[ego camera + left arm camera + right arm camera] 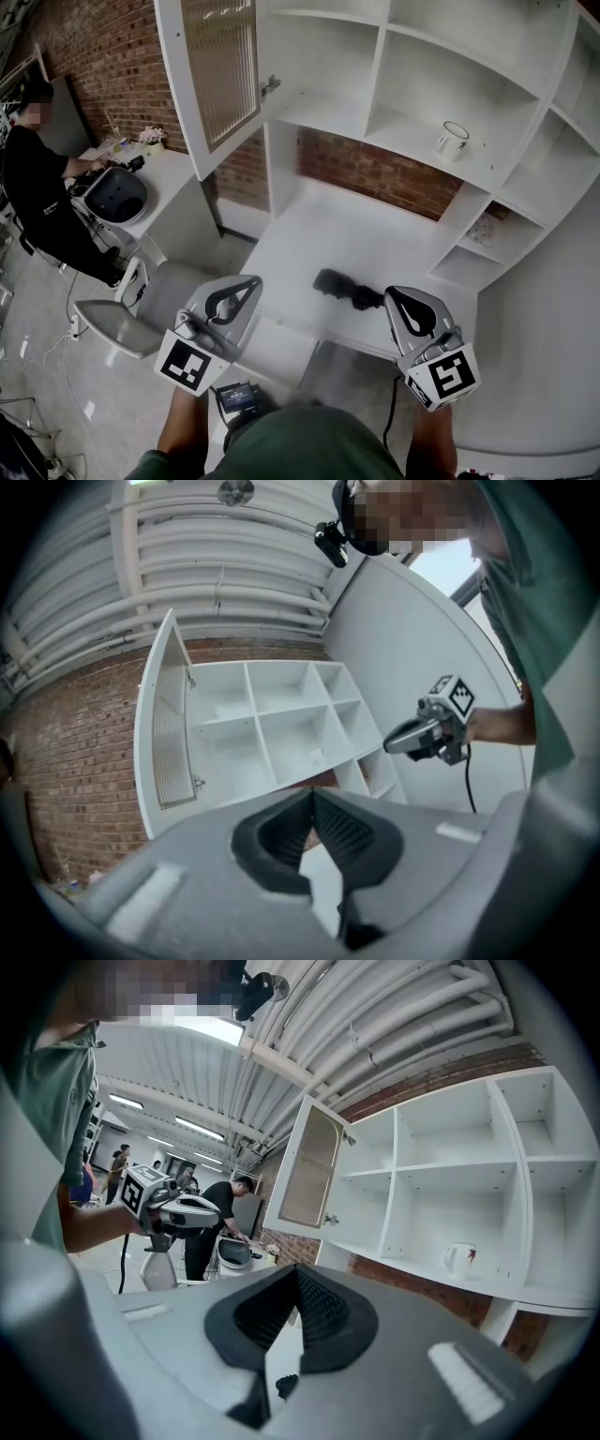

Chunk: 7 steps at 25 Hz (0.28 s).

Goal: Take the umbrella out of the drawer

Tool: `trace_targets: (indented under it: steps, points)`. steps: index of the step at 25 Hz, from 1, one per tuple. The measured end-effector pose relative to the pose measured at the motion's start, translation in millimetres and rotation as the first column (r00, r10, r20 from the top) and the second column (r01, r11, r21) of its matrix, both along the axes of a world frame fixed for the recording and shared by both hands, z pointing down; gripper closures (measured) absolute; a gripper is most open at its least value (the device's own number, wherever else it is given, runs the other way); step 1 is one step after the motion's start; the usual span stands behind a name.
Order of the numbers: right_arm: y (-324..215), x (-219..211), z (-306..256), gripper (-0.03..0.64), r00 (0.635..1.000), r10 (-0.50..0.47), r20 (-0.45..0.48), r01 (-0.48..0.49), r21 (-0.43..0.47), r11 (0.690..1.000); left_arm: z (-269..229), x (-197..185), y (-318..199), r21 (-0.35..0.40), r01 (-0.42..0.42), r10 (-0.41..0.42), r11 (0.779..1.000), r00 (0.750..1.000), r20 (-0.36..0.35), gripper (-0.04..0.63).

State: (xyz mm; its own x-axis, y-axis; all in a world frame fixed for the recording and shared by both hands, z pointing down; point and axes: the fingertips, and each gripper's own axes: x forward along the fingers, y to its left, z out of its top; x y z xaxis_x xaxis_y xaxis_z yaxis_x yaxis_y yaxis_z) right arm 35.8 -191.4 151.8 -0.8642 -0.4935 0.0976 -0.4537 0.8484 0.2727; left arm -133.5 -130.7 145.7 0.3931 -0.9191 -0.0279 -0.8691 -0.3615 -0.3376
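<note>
Black folded compact umbrella (345, 288) lies flat on the white tabletop (309, 234), close to its front edge, out in the open and untouched. Left hand-held gripper (249, 285), grey with a marker cube at its back, is to the near-left of the umbrella, apart from it, tip aimed toward the cabinet. In its own view the left hand-held gripper (312, 795) has its jaws pressed together with nothing between them. Right hand-held gripper (395, 293) sits just to the near-right of the umbrella, its tip near the umbrella's right end but not touching. In the right gripper view the right hand-held gripper (298, 1270) also has its jaws pressed together, empty. So the umbrella lies between the two tips, slightly beyond them. White enamel mug with dark rim (453, 141) stands on a white shelf (412, 145) beyond the umbrella and to its right. White cabinet door with ribbed glass panel (220, 66) hangs open above and to the left of the umbrella. Red brick wall (375, 173) shows behind the tabletop, straight beyond the umbrella. Person in black clothes (37, 187) stands far to the left of the umbrella at another white desk (159, 187).
</note>
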Motion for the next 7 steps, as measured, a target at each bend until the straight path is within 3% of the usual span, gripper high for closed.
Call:
trace_targets:
  steps: [7]
  points:
    - [8.6, -6.1, 2.9, 0.614, 1.000, 0.001, -0.010, -0.001, -0.003, 1.000, 3.9, -5.0, 8.2, -0.002, -0.003, 0.003, 1.000, 1.000, 0.003, 0.592]
